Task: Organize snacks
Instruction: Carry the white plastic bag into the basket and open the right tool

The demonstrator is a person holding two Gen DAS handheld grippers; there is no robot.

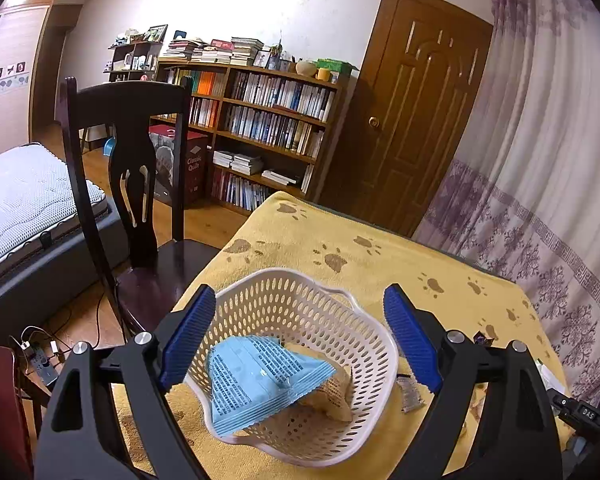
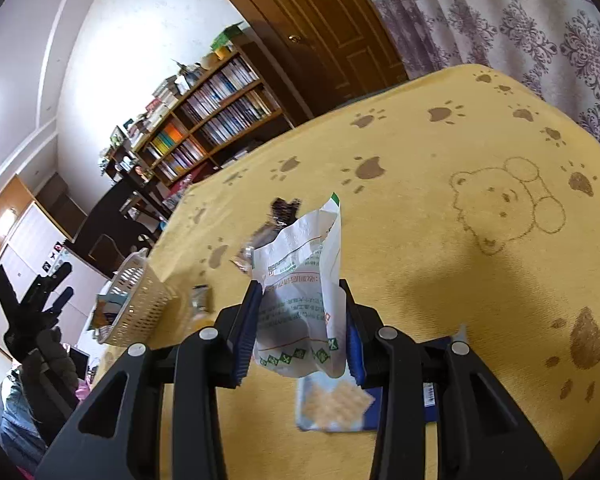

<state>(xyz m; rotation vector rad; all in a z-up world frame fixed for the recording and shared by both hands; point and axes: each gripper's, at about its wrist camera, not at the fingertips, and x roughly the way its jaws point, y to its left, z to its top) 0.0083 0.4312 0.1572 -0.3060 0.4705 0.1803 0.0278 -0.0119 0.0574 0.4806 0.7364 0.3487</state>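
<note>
Two packets lie in the white basket (image 1: 300,360) in the left wrist view: a blue packet (image 1: 256,384) on top and a tan packet (image 1: 336,396) partly under it. The blue packet's long axis runs from the basket's near rim up toward its far wall, printed side up. The left gripper (image 1: 300,344) has its jaws wide apart, one on either side of the basket, holding nothing. One small silver wrapper (image 1: 410,394) lies on the yellow cloth (image 1: 380,248) just right of the basket.

One white pouch (image 2: 304,292) stands upright in the right wrist view, long axis vertical, torn top edge uppermost, well right of the basket (image 2: 136,304). The right gripper (image 2: 300,328) is clamped on its lower half. Between pouch and basket lie about three small wrappers (image 2: 202,298), blurred. One cracker packet (image 2: 332,404) lies flat below the pouch.
</note>
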